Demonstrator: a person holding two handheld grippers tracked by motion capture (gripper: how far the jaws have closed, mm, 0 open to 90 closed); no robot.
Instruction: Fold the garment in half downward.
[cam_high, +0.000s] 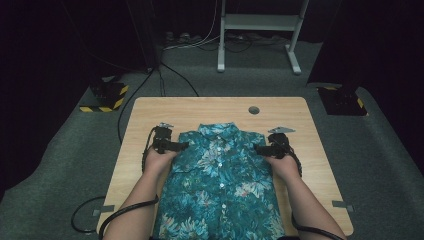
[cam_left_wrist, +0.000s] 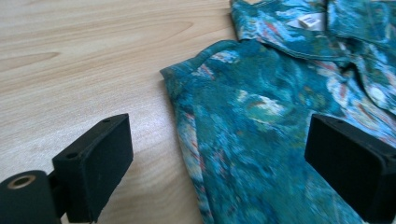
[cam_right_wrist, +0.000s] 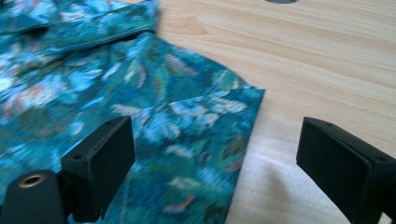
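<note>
1. Shirt (cam_high: 220, 185): teal floral print, button-up, lies flat on the light wood desk (cam_high: 145, 112), collar toward the far edge, hem toward the person. Sleeves look folded in; sides run approx. straight.
2. Left tool (cam_high: 181, 146): held in the person's left hand (cam_high: 159, 161), at the shirt's left shoulder, pointing inward across the desk. Tips sit at/over the shoulder edge in the high view.
3. Left tool state: open, jaws wide apart. Left gripper view shows the shirt's shoulder corner (cam_left_wrist: 205, 70) and side edge running between the jaws; one jaw over bare desk (cam_left_wrist: 70, 56), other over cloth. Pads not pressing the fabric. White neck label (cam_left_wrist: 307, 20) visible inside the collar.
4. Right tool (cam_high: 259, 148): in the right hand (cam_high: 284, 164), mirrored at the shirt's right shoulder, pointing inward.
5. Right tool state: open too, wide gap. Right gripper view: shoulder corner (cam_right_wrist: 247, 95) lies between the jaws, one jaw over cloth, other over desk wood (cam_right_wrist: 327, 51). No grip on the fabric.
6. Desk has a round grey cable port (cam_high: 254, 110) near the far edge, well apart from the collar.
7. Bkgd: grey carpet (cam_high: 60, 150), white stand frame (cam_high: 260, 30) beyond the desk, black cable (cam_high: 85, 215) trailing at front left.
</note>
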